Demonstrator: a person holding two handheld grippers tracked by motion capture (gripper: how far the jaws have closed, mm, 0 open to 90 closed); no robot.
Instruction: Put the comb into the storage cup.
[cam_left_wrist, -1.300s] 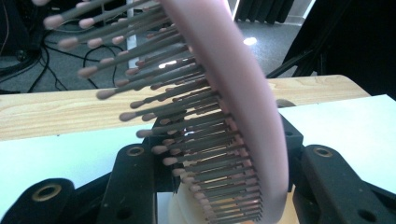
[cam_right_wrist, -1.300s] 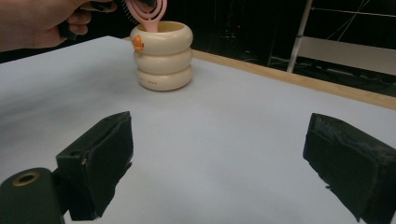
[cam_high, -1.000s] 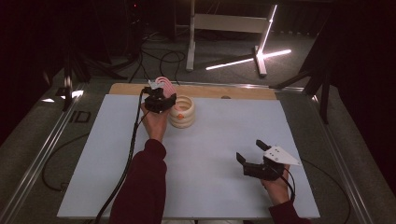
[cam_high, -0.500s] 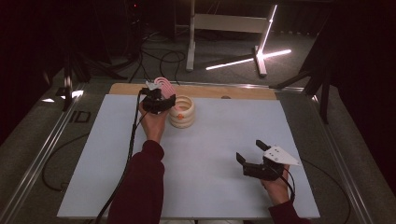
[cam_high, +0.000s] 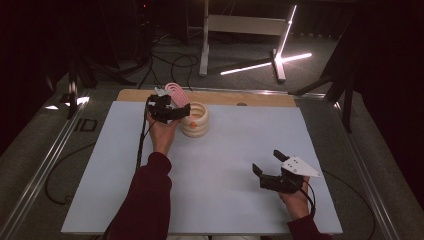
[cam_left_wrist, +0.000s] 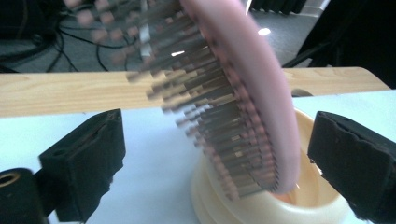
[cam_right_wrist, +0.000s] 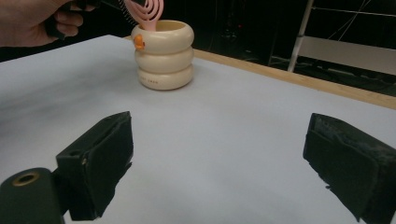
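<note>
Left gripper view: hairbrush (cam_left_wrist: 252, 93) btwn open hand-held gripper (cam_left_wrist: 215, 154) jaws, untouched.

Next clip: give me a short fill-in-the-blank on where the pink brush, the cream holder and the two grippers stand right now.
1. The pink plastic hairbrush stands handle-down inside the cream ribbed ring-stacked ______.
2. The left gripper has just been opening; its black pads flank the brush without ______ it.
3. The right gripper rests low over the white table mat with ______ between its open jaws.
4. A small ______ duck figure sits on the holder's top ring.

Missing words: cup; touching; nothing; orange
</note>
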